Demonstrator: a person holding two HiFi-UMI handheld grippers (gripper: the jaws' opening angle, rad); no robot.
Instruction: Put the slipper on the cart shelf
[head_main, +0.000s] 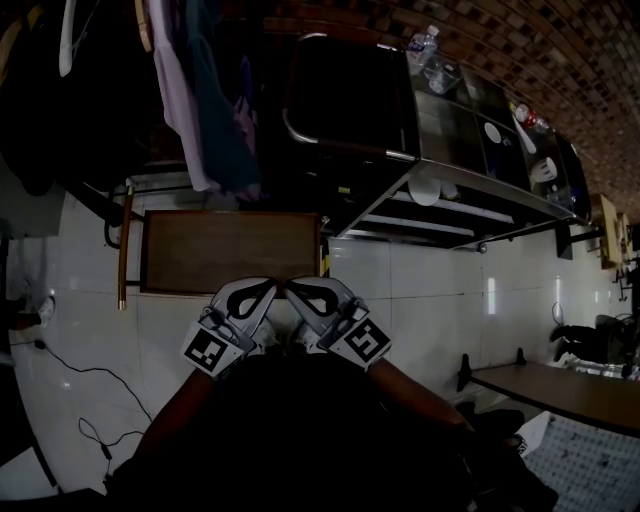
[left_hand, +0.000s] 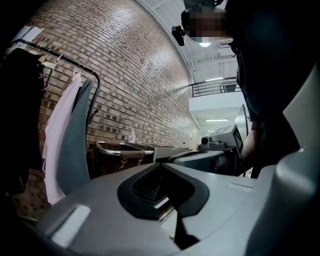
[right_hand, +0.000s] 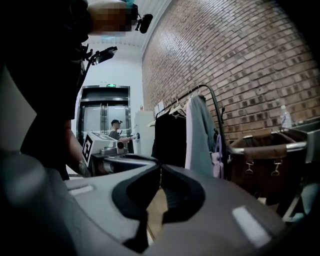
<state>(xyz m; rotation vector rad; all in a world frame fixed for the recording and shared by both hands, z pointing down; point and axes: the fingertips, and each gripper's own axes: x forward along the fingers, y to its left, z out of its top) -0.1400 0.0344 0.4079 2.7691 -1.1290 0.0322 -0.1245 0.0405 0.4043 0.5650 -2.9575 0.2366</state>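
We find the hanging lilac and teal garments (head_main: 200, 100) cut off by the top edge of the head view, so their upper ends are lost. On the dark metal cart (head_main: 470, 177), the round white things (head_main: 425, 190) on its shelves are too small to name. The flat brown wooden board (head_main: 230, 250) loses part of its near edge behind the left gripper (head_main: 268, 288) and the right gripper (head_main: 298, 288). The capped person (right_hand: 115, 129) far off in the right gripper view is too small to make out.

Right gripper (right_hand: 160, 170), jaws pressed together and empty, points at the clothes rack (right_hand: 192, 125); the cart (right_hand: 267, 160) stands right of the rack, the left gripper (right_hand: 117, 160) left of it.
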